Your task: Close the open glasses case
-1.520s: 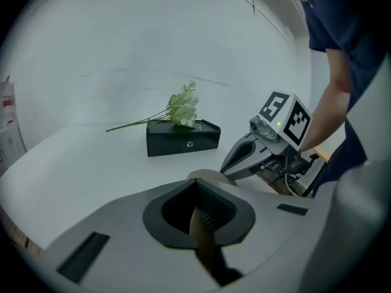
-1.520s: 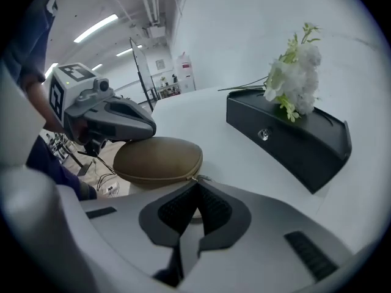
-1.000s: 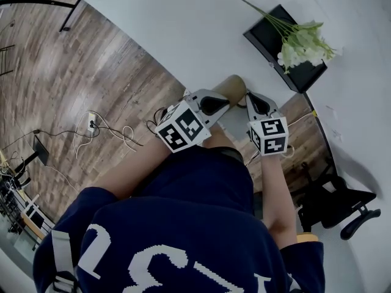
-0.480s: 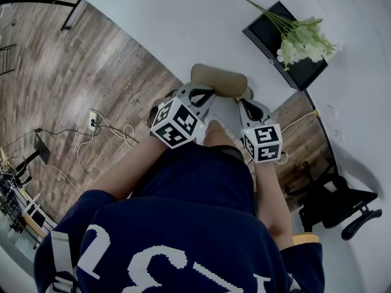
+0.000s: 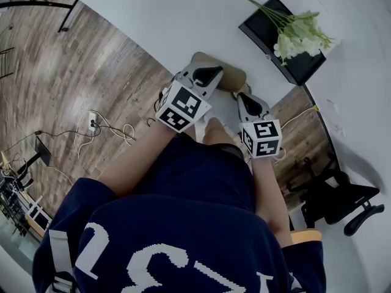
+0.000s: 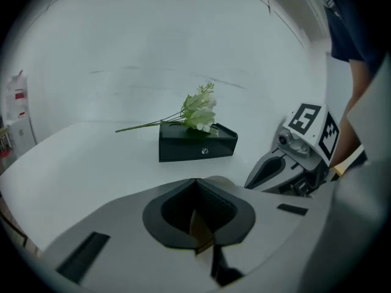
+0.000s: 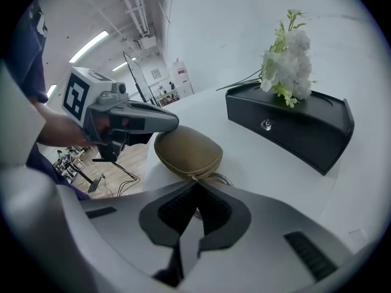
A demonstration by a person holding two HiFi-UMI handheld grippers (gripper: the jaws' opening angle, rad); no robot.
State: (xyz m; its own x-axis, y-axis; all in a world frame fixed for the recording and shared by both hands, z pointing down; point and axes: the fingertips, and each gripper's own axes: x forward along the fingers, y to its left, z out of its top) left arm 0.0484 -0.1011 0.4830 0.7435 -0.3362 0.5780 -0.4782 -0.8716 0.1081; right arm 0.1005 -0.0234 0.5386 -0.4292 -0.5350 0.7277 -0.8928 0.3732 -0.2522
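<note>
Jaws together; glasses case zipper (image 7: 186,175) only in right gripper view

looks like an office/lab workspace: big white table (image 5: 153,17), wood-look floor (image 5: 55,72), black swivel office chair (image 5: 342,203), power strip (image 5: 91,119) with loose cables (image 5: 119,132) on the floor, tube lights (image 7: 88,46) and exposed pipes (image 7: 137,8) on the ceiling.

Bright, even light; strong fisheye curving at edges; dark vignetted corners.
</note>
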